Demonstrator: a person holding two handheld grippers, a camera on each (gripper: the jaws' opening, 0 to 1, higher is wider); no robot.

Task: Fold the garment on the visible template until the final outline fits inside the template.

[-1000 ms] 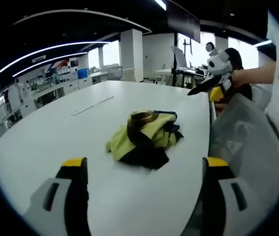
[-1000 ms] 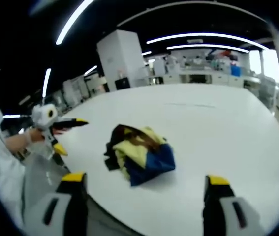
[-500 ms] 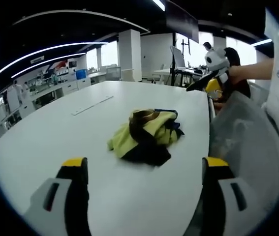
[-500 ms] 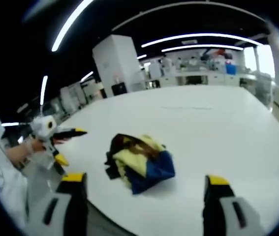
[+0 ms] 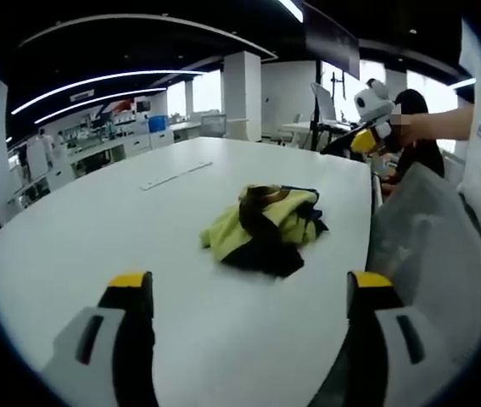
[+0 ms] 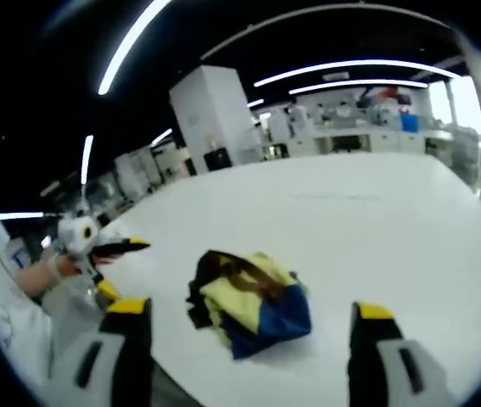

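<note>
A crumpled garment (image 5: 267,226) in yellow, dark blue and brown lies in a heap on a large white table (image 5: 113,229). In the right gripper view the same garment (image 6: 250,301) sits between my jaws and a little ahead of them. My left gripper (image 5: 248,292) is open, held above the table short of the heap. My right gripper (image 6: 244,318) is open too, with nothing in it. The right gripper (image 5: 363,127) enters the left gripper view at the upper right, held by a hand. The left gripper (image 6: 100,254) appears at the left of the right gripper view.
The table edge (image 5: 367,220) runs just right of the garment, with a grey chair back (image 5: 427,254) beside it. A thin strip (image 5: 176,175) lies on the far table top. Desks, a white pillar (image 6: 210,119) and shelves stand behind.
Both views have shifted a little as the hands move. The garment lies in the same heap on the table. Both grippers stay open.
</note>
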